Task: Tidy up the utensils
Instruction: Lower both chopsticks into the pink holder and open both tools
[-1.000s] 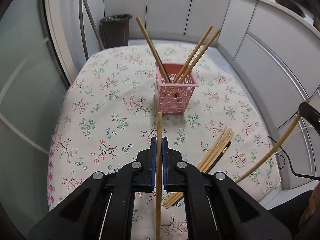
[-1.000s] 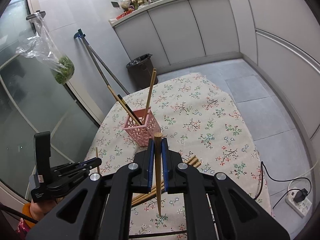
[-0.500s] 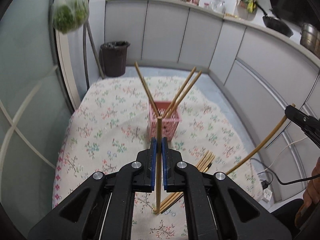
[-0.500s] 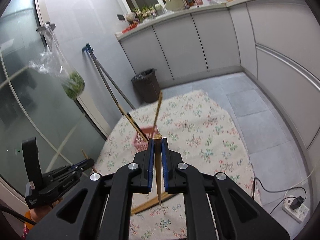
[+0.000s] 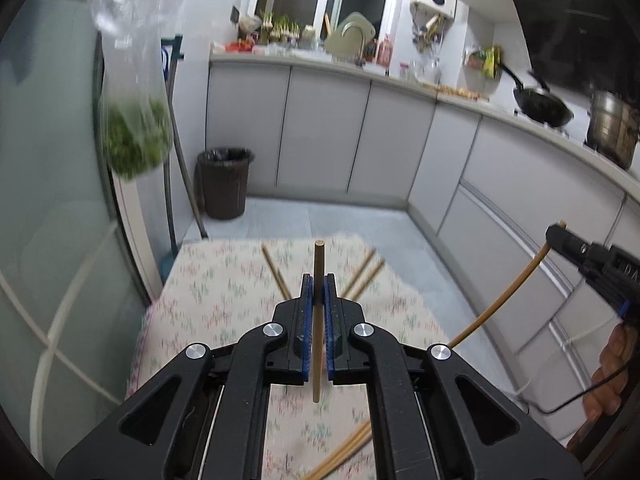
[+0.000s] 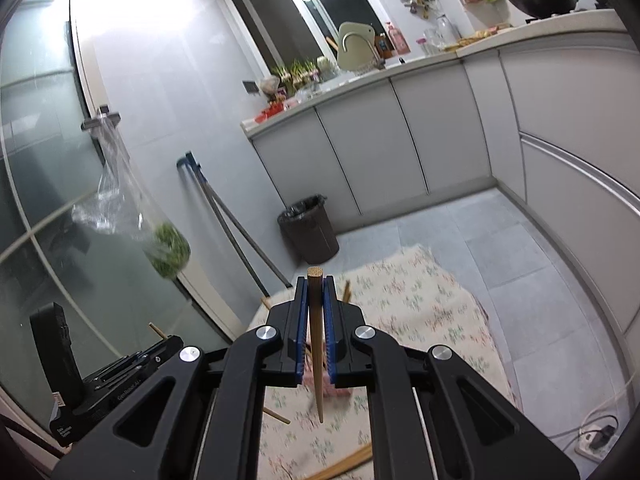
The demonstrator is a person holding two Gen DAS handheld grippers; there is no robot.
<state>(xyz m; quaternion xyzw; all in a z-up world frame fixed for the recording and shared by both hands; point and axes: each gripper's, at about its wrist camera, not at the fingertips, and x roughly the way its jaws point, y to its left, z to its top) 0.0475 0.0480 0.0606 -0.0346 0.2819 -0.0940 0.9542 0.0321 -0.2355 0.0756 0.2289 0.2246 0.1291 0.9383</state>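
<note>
- The left gripper (image 5: 319,292) is squeezing one chopstick (image 5: 318,320) tight between its blue pads. The stick is standing almost straight up and down, poking out above and below the pads.
- The right gripper (image 6: 315,296) is doing the same thing, pinching its own brown chopstick (image 6: 316,344) with the thick end up and the thin tip pointing down.
- From the left view, the right gripper (image 5: 588,258) is showing at the far right side, with its long chopstick (image 5: 504,292) slanting down under it. A person's hand (image 5: 610,372) is holding that tool.
- Both grippers are sitting up above the table with the flowery cloth (image 5: 224,300), not touching it.
- The pink basket (image 6: 332,384) is down on the table, mostly hiding behind the right gripper's pads (it looks blurry).
- A few chopsticks in the basket (image 5: 276,272) are sticking up and leaning out to both sides of the left gripper.
- More loose chopsticks (image 5: 344,460) are lying on the cloth near the front edge.
- Farther off, a dark trash bin (image 5: 224,182) is standing on the floor by the grey cabinets (image 5: 320,132).
- A clear bag with green stuff (image 5: 132,120) is hanging by the glass door on the left.
</note>
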